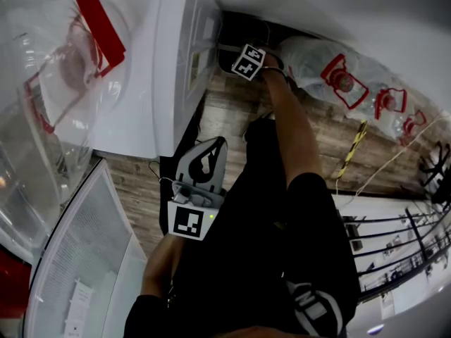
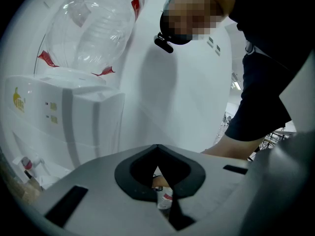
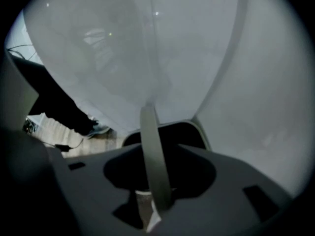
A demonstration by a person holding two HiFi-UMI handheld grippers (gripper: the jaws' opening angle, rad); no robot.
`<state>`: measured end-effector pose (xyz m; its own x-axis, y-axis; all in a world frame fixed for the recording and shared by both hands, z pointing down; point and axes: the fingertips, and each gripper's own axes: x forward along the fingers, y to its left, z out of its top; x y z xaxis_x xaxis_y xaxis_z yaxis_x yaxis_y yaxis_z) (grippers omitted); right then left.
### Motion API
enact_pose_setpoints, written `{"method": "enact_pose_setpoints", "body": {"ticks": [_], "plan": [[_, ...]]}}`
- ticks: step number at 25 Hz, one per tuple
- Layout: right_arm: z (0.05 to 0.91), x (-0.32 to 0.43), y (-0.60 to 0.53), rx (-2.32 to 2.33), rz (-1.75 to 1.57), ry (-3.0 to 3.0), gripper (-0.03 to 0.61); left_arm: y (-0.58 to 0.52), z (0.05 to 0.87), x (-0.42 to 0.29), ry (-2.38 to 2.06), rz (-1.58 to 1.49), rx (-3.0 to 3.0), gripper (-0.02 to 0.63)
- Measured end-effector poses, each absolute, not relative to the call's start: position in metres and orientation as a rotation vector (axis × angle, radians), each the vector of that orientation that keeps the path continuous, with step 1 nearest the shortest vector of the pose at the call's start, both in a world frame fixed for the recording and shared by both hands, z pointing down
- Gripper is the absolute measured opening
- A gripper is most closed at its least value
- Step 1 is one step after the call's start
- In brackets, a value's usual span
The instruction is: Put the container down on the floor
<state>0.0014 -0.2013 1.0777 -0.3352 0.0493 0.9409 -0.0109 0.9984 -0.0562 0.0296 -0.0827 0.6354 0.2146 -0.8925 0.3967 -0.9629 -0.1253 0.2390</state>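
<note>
Right gripper (image 1: 250, 62) released, jaws apart around handle strap (image 3: 154, 163) | container (image 1: 317, 65) judged set down on floor (image 1: 232, 108) | next: gripper to be drawn clear of strap

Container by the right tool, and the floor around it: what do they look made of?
Container: probably thin clear plastic with a glossy finish; you can see through it, and it shows bright highlights and a red label. Floor: wood-look planks with visible grain and seams, fairly matte. Whether it is real wood or laminate I can't tell.

White water dispenser (image 2: 64, 117); striped tape (image 1: 354, 146), perhaps.
</note>
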Motion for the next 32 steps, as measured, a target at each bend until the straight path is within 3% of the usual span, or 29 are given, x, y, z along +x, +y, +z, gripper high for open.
{"method": "enact_pose_setpoints", "body": {"ticks": [19, 26, 32], "plan": [[0.941, 0.037, -0.186, 0.234, 0.254, -1.971, 0.184, -0.065, 0.559, 0.025, -1.61, 0.284, 2.106, 0.029], [0.841, 0.054, -0.156, 0.475, 0.544, -2.03, 0.068, -0.053, 0.511, 0.01, -1.617, 0.251, 2.125, 0.029], [0.764, 0.063, -0.119, 0.561, 0.739, -2.034, 0.06, -0.045, 0.469, 0.009, -1.61, 0.227, 2.194, 0.029]]}}
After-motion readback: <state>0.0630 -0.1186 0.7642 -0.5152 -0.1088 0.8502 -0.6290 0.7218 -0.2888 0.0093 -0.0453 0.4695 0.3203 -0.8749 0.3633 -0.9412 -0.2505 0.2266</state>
